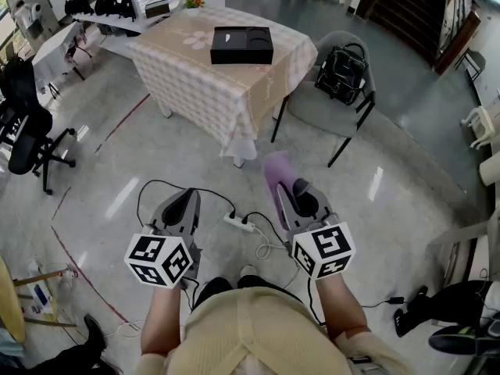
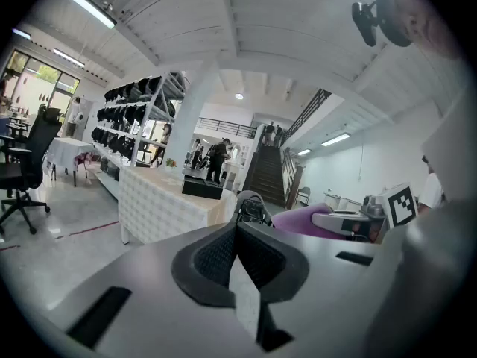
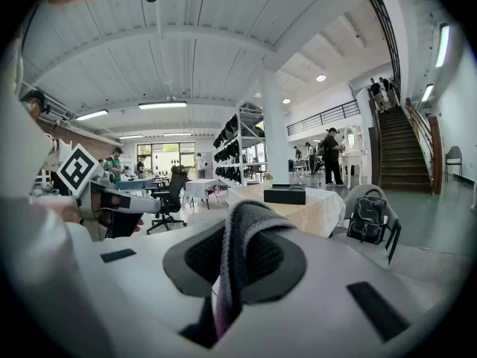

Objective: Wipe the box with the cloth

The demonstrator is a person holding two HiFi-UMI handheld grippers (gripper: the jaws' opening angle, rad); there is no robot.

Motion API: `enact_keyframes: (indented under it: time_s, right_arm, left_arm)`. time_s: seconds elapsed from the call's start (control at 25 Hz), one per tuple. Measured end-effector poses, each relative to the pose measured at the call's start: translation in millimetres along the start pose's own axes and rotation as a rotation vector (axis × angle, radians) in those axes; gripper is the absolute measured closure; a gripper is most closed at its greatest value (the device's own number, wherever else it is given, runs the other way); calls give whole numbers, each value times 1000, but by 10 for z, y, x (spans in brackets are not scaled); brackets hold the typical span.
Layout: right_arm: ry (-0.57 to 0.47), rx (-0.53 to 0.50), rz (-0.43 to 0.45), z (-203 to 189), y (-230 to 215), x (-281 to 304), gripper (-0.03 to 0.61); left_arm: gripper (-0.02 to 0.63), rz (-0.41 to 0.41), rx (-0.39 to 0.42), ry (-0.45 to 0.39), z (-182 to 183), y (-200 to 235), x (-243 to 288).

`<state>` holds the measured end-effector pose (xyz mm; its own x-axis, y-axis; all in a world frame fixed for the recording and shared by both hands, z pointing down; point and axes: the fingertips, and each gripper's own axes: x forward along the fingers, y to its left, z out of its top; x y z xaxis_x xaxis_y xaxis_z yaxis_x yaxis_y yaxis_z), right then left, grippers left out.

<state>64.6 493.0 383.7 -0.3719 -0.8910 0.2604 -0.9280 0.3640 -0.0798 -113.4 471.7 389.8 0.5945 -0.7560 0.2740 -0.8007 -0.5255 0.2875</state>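
Right claw (image 1: 291, 192) is clamped on one purple cloth (image 1: 275, 172), which sticks out forward; left claw (image 1: 183, 203) is fully closed, with nothing in it. One black box (image 1: 241, 45) lies on the checkered surface (image 1: 195, 80), well apart from both claws, open floor (image 1: 156, 151) between. One chair (image 1: 311, 109) beside the surface carries one black bag (image 1: 341, 73).

Checked-cloth table (image 1: 205, 92), grey chair (image 1: 311, 108) just beside it with a black bag (image 1: 342, 73), black office chair (image 1: 27, 127) well apart.
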Motion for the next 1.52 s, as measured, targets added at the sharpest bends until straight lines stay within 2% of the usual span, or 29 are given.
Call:
enact_keyframes:
  time_s: [0.2,0.36,0.64,0.88,1.12,1.52]
  right_arm:
    - [-14,7,4,7,0,-12,525]
    - [-45,76,26,30,-35,-26,525]
    - [-36,92,21,-49,-102,-18,524]
    - [-20,92,37,-72,-69,102,524]
    - [1,76,47,-39,-11,341,523]
    - [25,94,-48,109,-135,1178,523]
  left_arm:
    - [598,0,5,-2,-19,-16,-7]
    - [598,1,1,0,-26,-20,23]
    - [598,-14,-59,-16,-63,-10,32]
    - [598,40,19,-3,-72,88,20]
    - [598,64,61,-6,-2,340,110]
    - [598,-37,97,15,308,961,690]
